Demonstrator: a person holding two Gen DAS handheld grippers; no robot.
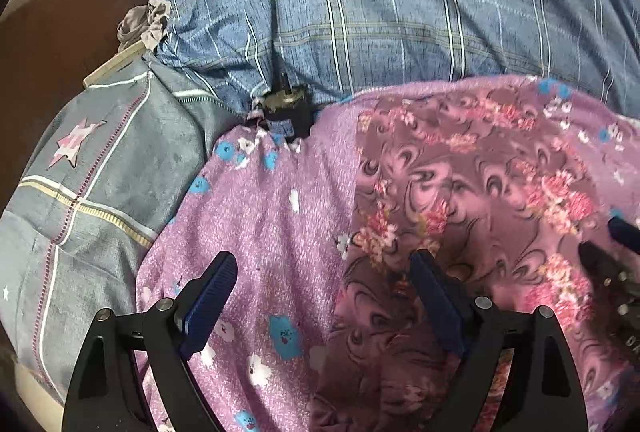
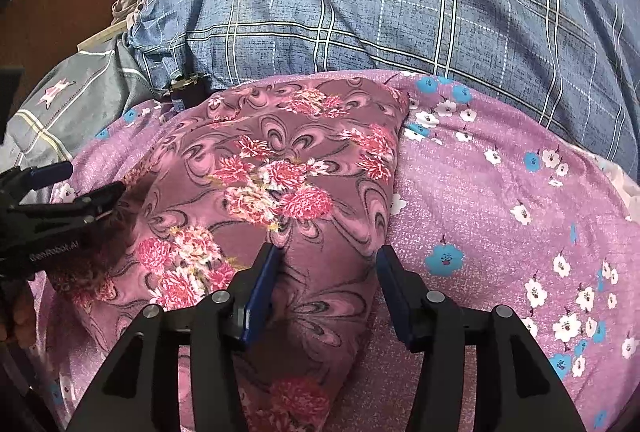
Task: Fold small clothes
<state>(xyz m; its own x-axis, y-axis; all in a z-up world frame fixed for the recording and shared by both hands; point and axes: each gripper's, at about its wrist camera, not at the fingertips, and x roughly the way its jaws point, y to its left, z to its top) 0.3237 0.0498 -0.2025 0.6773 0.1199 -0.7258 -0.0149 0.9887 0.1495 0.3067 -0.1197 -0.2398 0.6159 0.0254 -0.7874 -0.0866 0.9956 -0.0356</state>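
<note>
The floral garment (image 2: 280, 183), a mauve cloth printed with pink and red blooms, is lying spread on the purple flowered sheet (image 2: 500, 216), which is covering the bed beneath it. Its far corner is reaching almost to the blue plaid cover (image 2: 360, 11) that is bulging up just behind it.

The right gripper (image 2: 326, 284) is hovering over the near end of the floral garment with its jaws standing apart, the tapering near part of the cloth showing between them; nothing is pinched.

The left gripper (image 1: 324, 296) is sitting over the garment's left edge, its jaws spread wide, one blue pad above the purple sheet and the other above the garment; they are holding nothing. In the right wrist view this gripper (image 2: 86, 185) is showing side-on at the garment's left edge, its tips just touching or just above the cloth; which, I cannot tell.

Beyond the garment's far-left corner, a small black device (image 1: 284, 107) is wedged between the plaid cover and a grey star-patterned pillow (image 1: 92, 167). A crumpled grey cloth (image 1: 146, 23) is lying farther back, beside the plaid cover.
</note>
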